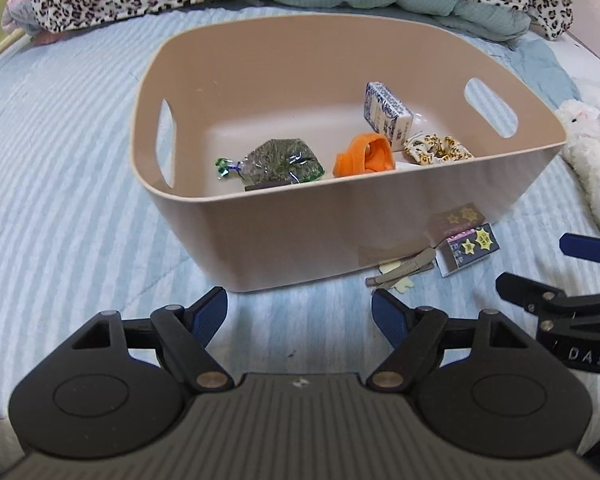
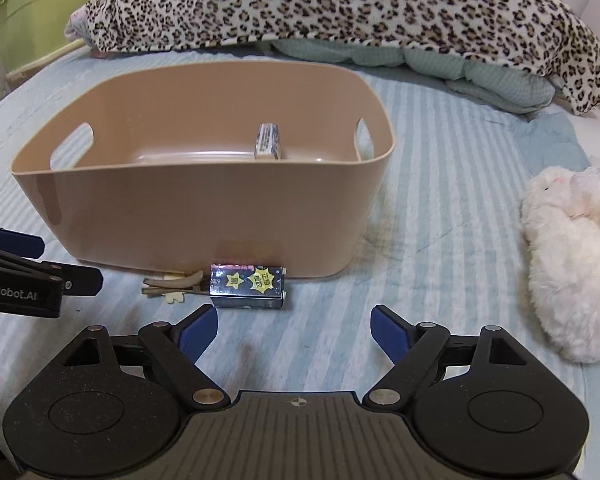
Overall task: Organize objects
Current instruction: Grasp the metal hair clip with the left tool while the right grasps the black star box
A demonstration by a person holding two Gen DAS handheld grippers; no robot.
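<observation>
A tan plastic bin with cut-out handles (image 1: 380, 232) sits on a bed covered with a pale blue striped quilt (image 1: 60, 160), toward the head of the bed, where a leopard-print blanket (image 2: 340, 4) is heaped over a mint-green padded cover (image 2: 440, 64). Inside the bin lie a clear packet of dark green dried leaves (image 1: 280, 160), an orange folded strap (image 1: 364, 154), a blue-and-white patterned small box (image 1: 388, 114) leaning up on end, and a leopard-print fabric scrunchie (image 1: 436, 148).

Outside the bin, touching the foot of its near wall, lies a small dark box with yellow star stickers (image 2: 247, 286). Just beside that box is a beige hair clip (image 2: 172, 282), with a small pale yellow piece under it. A white plush toy (image 2: 572, 248) lies on the quilt near the right edge of the bed, well apart from the bin.

The left gripper (image 1: 300, 312) hangs low over the quilt in front of the bin, its blue-padded fingers (image 1: 210, 312) spread wide with nothing between them. The right gripper (image 2: 294, 332) hangs just short of the star-sticker box, fingers (image 2: 196, 330) likewise wide apart and holding nothing.
</observation>
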